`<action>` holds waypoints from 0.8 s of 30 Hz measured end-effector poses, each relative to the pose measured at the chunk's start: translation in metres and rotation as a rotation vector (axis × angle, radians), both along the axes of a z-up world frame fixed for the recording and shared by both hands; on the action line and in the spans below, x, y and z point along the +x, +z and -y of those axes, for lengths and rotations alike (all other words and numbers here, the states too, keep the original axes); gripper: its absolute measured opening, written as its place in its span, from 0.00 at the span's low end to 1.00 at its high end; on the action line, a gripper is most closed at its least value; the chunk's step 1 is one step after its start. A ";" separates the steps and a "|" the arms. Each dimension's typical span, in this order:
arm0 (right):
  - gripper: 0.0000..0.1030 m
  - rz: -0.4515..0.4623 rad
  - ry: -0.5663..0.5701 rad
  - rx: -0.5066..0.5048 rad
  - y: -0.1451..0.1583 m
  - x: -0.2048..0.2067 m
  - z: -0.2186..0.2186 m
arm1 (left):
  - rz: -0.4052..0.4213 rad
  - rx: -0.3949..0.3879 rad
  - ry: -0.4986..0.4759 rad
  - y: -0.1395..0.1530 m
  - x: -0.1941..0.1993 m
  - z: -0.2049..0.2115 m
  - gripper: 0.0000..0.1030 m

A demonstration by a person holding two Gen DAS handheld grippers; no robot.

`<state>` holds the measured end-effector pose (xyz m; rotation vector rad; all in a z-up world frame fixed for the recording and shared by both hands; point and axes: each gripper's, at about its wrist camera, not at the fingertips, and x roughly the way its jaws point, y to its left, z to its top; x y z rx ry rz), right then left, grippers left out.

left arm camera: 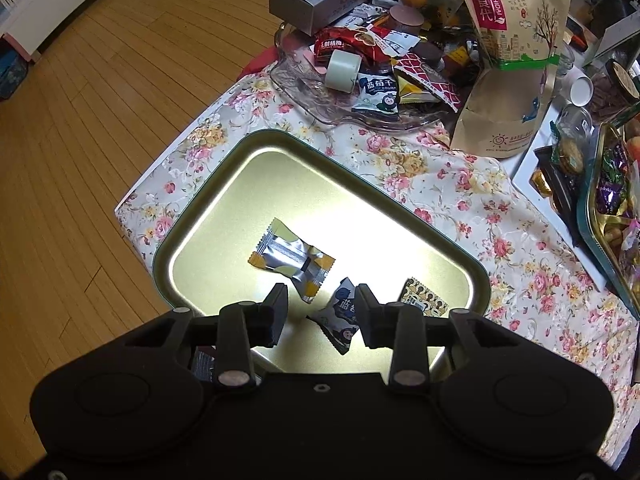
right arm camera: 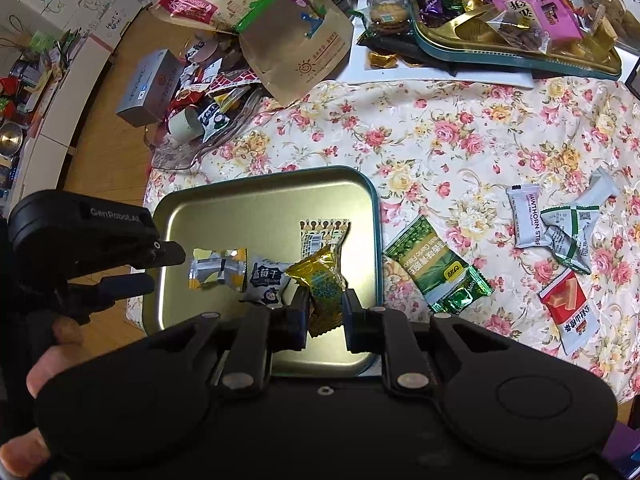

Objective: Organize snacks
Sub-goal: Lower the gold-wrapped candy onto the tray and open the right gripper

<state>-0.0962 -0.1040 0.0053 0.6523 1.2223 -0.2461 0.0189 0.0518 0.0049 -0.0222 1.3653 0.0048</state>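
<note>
Right gripper (right arm camera: 325,312), jaws clamped on a gold foil-wrapped candy (right arm camera: 325,288), hangs over the shallow gold metal tin (right arm camera: 176,216), probably for dropping; left gripper (left arm camera: 322,312), jaws wide, holds nothing.

My left gripper (left arm camera: 322,312) is matte black plastic: a broad body with two round raised discs, silver rivets at the linkage pivots, and dark rubbery pads on the fingers (left arm camera: 278,312). The right gripper (right arm camera: 325,312) is built the same, though its pads look bluish, perhaps from the lighting. White "GenRobot.AI" lettering marks the left unit's housing.
</note>
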 end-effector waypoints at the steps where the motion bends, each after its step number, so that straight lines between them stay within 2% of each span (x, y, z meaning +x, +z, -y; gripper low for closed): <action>1: 0.18 0.002 0.003 0.001 0.001 0.000 -0.001 | -0.004 -0.006 0.002 0.000 0.000 0.000 0.44; 4: 0.19 0.005 0.020 -0.006 0.002 0.001 -0.005 | -0.009 -0.028 0.009 0.001 0.001 -0.002 0.44; 8: 0.23 0.001 0.030 -0.008 0.001 0.001 -0.008 | 0.010 -0.014 0.019 0.005 0.001 -0.003 0.44; 11: 0.36 0.005 0.036 -0.013 0.002 0.001 -0.011 | 0.012 -0.019 0.025 0.006 0.002 -0.004 0.44; 24: 0.36 -0.018 -0.006 0.000 0.000 -0.001 0.002 | 0.012 -0.035 -0.015 0.010 -0.012 0.022 0.44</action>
